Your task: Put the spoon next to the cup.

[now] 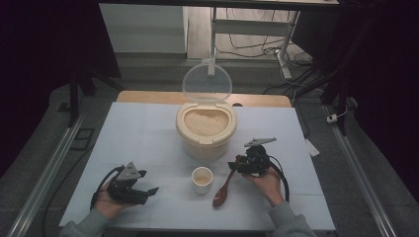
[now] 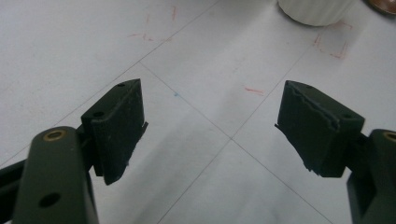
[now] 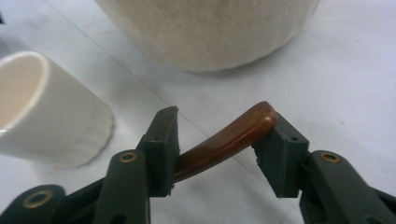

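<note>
Spoon work is the step in hand: my right gripper (image 1: pixel 236 164) sits at about four o'clock from the round cream plastic rice container (image 1: pixel 206 131), its jaws partly apart with the handle of the glossy brown wooden spoon (image 1: pixel 223 190) lying between them. In the right gripper view the handle's curved end (image 3: pixel 243 133) leans against the right-hand pad while the left-hand pad stands beside the shaft; I cannot tell whether either pad presses, and I judge the grip loose. The spoon's bowl rests on the white table (image 1: pixel 148 133), at about four o'clock from the small white cylindrical cup (image 1: pixel 201 179), which stands just in front of the container. The container's clear round lid (image 1: pixel 207 81) stands open at twelve o'clock, and pale grain shows inside.

My left gripper (image 1: pixel 148 192) rests at about eight o'clock from the container, well apart from the cup, jaws wide and empty over bare table.

To do this well, I want the pads square on the handle's flat sides, lower on the shaft than the curved tip, so the spoon cannot swivel. I close gently and keep the cup from being nudged.
</note>
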### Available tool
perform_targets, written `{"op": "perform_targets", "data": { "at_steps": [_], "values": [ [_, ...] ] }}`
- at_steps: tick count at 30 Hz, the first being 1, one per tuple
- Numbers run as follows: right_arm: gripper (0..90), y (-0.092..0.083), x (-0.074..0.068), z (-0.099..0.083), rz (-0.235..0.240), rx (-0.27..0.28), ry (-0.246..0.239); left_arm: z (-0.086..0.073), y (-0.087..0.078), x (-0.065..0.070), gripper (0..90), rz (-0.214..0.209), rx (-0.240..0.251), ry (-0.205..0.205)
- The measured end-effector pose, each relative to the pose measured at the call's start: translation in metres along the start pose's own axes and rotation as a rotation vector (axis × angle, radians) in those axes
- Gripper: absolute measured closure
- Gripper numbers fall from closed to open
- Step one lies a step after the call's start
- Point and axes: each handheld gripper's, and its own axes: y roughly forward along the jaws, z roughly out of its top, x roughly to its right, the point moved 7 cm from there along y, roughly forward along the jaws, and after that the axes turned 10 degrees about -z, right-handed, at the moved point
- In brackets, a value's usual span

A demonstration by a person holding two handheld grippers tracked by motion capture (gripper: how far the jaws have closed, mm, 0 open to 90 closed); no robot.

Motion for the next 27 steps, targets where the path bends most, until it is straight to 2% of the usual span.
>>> {"op": "perform_targets", "data": {
  "at_steps": [10, 14, 16, 18, 23, 27],
  "values": [
    [40.0, 0.011, 0.001, -0.005, -0.101, -0.026, -0.043, 0.000, 0.001, 0.001, 23.1, -0.001, -0.005, 0.002],
    [36.8, 0.008, 0.004, -0.001, -0.140, 0.029, -0.033, -0.001, 0.001, 0.000, 23.1, -0.001, -0.006, 0.002],
    [36.3, 0.000, 0.007, 0.002, -0.137, 0.076, -0.003, -0.001, 0.001, 0.000, 23.1, -0.002, -0.004, 0.002],
    [36.5, -0.010, 0.010, 0.001, -0.113, 0.106, 0.001, -0.001, 0.000, 0.000, 23.1, -0.002, -0.003, 0.001],
    [39.9, -0.039, 0.013, -0.010, -0.065, 0.168, -0.048, 0.000, 0.000, 0.000, 23.1, 0.001, 0.002, -0.002],
    [41.0, -0.061, 0.017, -0.024, -0.027, 0.211, -0.069, 0.000, -0.002, -0.001, 23.1, 0.007, 0.012, -0.004]
  ]
}}
